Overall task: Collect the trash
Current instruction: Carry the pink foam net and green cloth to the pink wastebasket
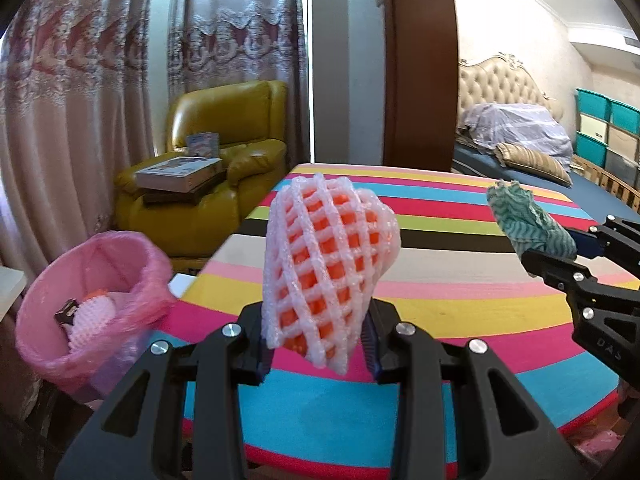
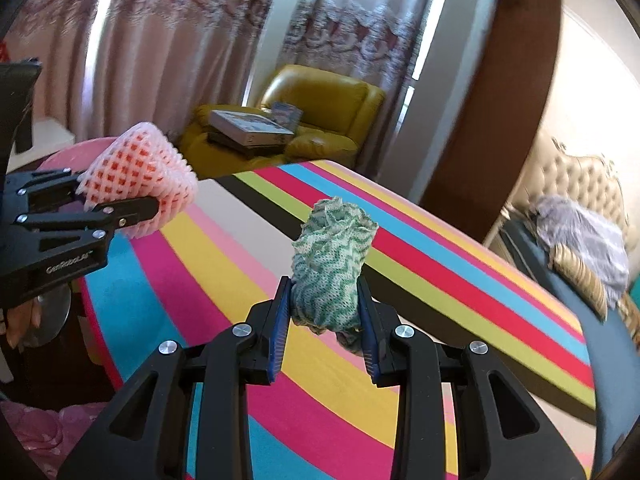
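Armchair (image 1: 224, 168) beyond striped table (image 1: 460, 320)

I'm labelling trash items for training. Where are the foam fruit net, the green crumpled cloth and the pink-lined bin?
foam fruit net (image 1: 328, 264), left wrist view, middle of its mesh
green crumpled cloth (image 2: 332, 268), right wrist view, its patterned middle
pink-lined bin (image 1: 120, 248), left wrist view, liner's inner wall

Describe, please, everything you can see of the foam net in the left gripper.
The foam net is a white, soft-looking mesh sleeve with diamond-shaped holes, orange showing through them. It stands roughly upright, its lower part pinched between the fingers of the left gripper, held in the air above the striped table. Nothing else touches it. From the right wrist view it lies sideways at the left edge.
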### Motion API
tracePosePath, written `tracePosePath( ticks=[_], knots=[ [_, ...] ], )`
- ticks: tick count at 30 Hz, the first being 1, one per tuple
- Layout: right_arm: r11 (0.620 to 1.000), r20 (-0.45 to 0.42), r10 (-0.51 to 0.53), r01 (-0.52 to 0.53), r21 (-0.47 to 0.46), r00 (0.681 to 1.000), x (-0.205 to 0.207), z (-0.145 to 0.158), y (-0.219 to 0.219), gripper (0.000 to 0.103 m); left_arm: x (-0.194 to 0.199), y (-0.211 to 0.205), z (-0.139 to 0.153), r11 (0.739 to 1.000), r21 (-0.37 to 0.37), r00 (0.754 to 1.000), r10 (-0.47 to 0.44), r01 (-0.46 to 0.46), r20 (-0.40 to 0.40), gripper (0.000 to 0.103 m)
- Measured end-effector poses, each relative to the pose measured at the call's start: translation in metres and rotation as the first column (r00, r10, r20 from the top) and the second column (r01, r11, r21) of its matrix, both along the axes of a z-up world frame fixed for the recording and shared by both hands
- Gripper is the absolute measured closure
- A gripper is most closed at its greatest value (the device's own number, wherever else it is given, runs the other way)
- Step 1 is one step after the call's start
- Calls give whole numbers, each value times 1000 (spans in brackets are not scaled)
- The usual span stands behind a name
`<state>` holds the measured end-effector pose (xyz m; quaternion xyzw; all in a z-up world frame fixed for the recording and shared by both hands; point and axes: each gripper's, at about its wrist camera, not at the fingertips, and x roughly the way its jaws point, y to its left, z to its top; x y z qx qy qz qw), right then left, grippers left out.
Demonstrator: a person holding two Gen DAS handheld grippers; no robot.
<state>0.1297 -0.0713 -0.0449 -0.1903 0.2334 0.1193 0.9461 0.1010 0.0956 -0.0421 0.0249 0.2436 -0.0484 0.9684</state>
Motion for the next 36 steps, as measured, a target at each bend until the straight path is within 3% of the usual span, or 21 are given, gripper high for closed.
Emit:
tracePosePath(
  ticks=[9, 21, 28, 36],
  knots=[
    [993, 20, 110, -109, -52, 994, 0, 8, 48, 72, -11, 42, 8, 996, -14, 995, 89, -89, 35, 69],
    [965, -75, 257, -252, 72, 964, 15, 9, 80, 72, -27, 115, 18, 976, -52, 976, 216, -213, 42, 69],
    [930, -164, 358, -334, 154, 919, 24, 3, 111, 72, -40, 155, 21, 957, -54, 957, 288, -285, 39, 69],
    [887, -172, 451, -419, 192, 876, 38, 16, 162, 71, -48, 212, 23, 921, -102, 926, 377, -375, 7, 68]
  ],
)
